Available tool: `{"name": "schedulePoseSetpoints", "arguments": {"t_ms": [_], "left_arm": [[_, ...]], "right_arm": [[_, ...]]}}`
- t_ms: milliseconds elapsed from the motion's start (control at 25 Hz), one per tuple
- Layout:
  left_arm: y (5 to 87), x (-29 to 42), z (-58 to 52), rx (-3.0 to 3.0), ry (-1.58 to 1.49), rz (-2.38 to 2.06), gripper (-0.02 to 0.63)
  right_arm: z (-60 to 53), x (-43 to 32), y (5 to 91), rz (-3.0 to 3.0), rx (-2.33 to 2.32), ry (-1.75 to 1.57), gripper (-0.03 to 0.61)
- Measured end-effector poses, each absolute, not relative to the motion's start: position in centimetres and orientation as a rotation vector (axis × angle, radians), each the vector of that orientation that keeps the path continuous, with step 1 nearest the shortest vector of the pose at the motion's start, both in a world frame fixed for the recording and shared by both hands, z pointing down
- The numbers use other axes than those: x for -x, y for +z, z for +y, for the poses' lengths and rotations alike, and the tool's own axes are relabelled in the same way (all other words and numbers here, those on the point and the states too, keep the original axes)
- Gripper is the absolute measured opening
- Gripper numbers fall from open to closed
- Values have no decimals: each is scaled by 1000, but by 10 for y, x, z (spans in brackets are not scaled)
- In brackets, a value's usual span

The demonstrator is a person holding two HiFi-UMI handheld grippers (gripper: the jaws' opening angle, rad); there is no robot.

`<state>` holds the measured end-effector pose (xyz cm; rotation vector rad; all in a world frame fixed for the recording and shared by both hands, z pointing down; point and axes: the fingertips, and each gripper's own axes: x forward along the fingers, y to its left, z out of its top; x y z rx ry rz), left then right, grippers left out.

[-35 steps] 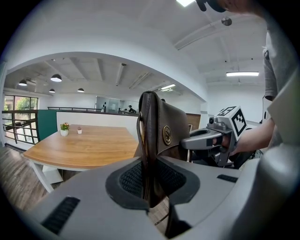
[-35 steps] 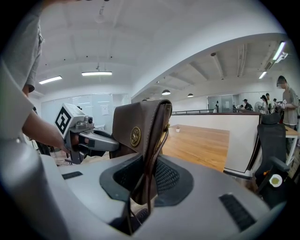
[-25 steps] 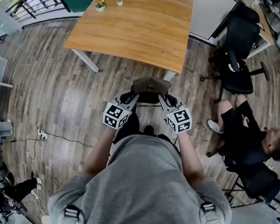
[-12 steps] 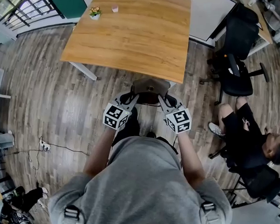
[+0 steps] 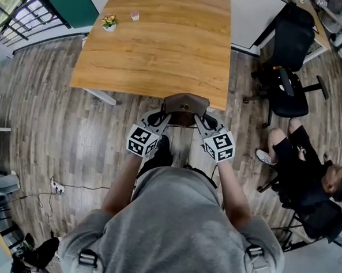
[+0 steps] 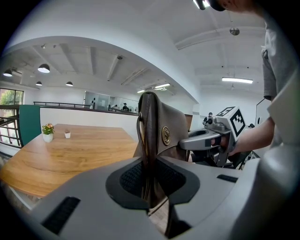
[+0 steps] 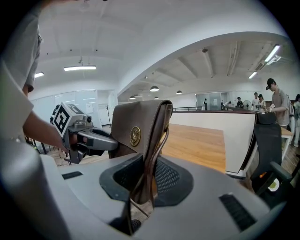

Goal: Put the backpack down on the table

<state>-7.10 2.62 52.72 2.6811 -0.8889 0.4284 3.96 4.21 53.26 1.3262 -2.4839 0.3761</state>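
A small brown leather backpack point(image 5: 185, 107) with a round brass badge hangs in the air at the near edge of the wooden table point(image 5: 159, 40). My left gripper point(image 5: 160, 116) is shut on its left side, and in the left gripper view the leather point(image 6: 149, 140) stands pinched between the jaws. My right gripper point(image 5: 202, 120) is shut on the right side, the leather edge and strap point(image 7: 152, 145) clamped between its jaws. Each gripper view shows the other gripper across the bag. The bag's bottom is hidden.
A small potted plant point(image 5: 109, 22) and a tiny pink cup point(image 5: 134, 15) stand at the table's far left. Black office chairs point(image 5: 289, 53) stand to the right, and a seated person point(image 5: 299, 164) is at the right edge. A cable point(image 5: 58, 185) lies on the wood floor.
Both grippers and the backpack have moved forward together; the table's near edge, well ahead a second ago, now lies at the bag.
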Motion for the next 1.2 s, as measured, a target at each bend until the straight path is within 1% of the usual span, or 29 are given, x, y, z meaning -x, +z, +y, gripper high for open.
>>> {"name": "schedulePoseSetpoints", "arguments": {"t_ms": [680, 1200], "left_arm": [[526, 100, -47, -2717, 433, -775, 67], [533, 103, -93, -2747, 467, -706, 67]], "right_arm": [[-25, -9, 528, -2425, -1460, 354, 60], [-67, -5, 536, -2394, -1537, 357, 58]]}}
